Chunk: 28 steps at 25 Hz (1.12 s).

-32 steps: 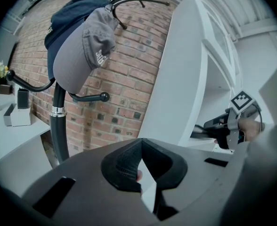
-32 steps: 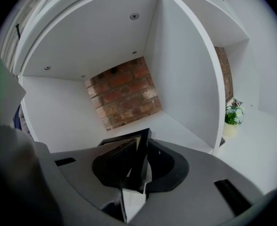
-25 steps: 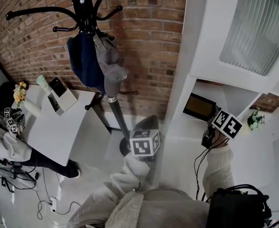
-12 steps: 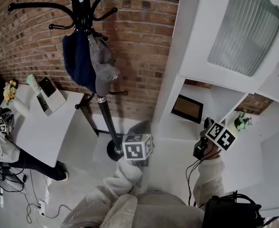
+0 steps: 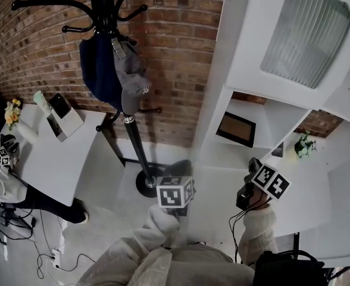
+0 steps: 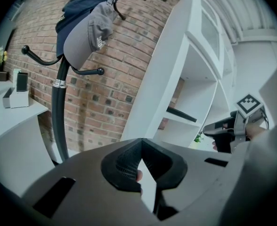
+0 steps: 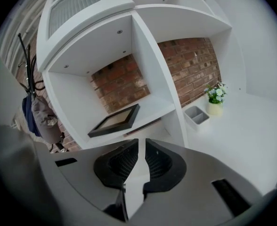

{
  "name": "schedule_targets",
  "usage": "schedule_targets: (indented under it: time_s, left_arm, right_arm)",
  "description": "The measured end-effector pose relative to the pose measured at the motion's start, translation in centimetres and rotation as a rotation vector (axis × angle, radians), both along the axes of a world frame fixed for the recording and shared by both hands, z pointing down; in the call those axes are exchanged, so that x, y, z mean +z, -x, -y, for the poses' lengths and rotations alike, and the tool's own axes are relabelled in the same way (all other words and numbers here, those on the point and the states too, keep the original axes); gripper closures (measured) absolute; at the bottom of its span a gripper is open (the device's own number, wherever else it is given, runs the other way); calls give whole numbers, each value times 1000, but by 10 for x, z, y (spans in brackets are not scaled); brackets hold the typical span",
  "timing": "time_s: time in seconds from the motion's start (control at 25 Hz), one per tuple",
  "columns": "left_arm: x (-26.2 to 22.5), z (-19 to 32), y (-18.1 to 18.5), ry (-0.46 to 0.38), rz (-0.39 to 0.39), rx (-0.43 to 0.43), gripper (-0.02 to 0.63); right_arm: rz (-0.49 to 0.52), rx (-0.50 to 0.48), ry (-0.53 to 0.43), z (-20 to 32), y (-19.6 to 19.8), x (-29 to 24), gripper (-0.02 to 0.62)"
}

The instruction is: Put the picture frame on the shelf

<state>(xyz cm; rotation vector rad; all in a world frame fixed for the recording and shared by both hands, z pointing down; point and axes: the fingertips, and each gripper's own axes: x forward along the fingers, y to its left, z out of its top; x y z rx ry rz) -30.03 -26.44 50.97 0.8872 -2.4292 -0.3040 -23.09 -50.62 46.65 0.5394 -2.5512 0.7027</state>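
Observation:
A black picture frame (image 5: 236, 129) lies flat on the white shelf board (image 5: 219, 155), seen in the right gripper view as the frame (image 7: 115, 120) in the left compartment of the shelf (image 7: 153, 108). My right gripper (image 5: 250, 170) hovers below and to the right of it, apart from it. Its jaws (image 7: 142, 142) are shut with nothing between them. My left gripper (image 5: 180, 167) is held low by the shelf unit's left side panel, its jaws (image 6: 139, 143) shut and empty.
A black coat stand (image 5: 131, 142) with a grey cap and a dark jacket stands by the brick wall. A white table (image 5: 59, 162) at the left carries small items. On the counter to the right sit a potted plant (image 7: 215, 98) and a small tray (image 7: 198, 115).
My right gripper has drawn back and down from the frame, which stays lying on the shelf. The left gripper has shifted slightly lower.

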Motion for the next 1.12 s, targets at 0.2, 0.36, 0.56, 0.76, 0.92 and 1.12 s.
schedule_targets:
  time_s: [0.2,0.36,0.56,0.76,0.92,1.12]
  left_arm:
    - [12,-16,-15,34,-19,21,598]
    - [24,-33,-27,59,-38,46,598]
    - [40,-48,-38,83,-64,105,598]
    - [53,-55,-44,96,-81,182,598]
    - [54,-58,-50,109,-75,226,598]
    - [47,-58,-52,100,-67,198,598]
  right_arm:
    - [-21,-41,42,-35,-8,22,541]
    - [-50,-65,67,-68,-15,44,548]
    - [-16,-109,79,-106,-24,58,571]
    - [-22,-88,79,-131,-39,73,571]
    - [-31,-71,122,-146,-51,86,571]
    - [-22,-110,98,-149,-55,80,571]
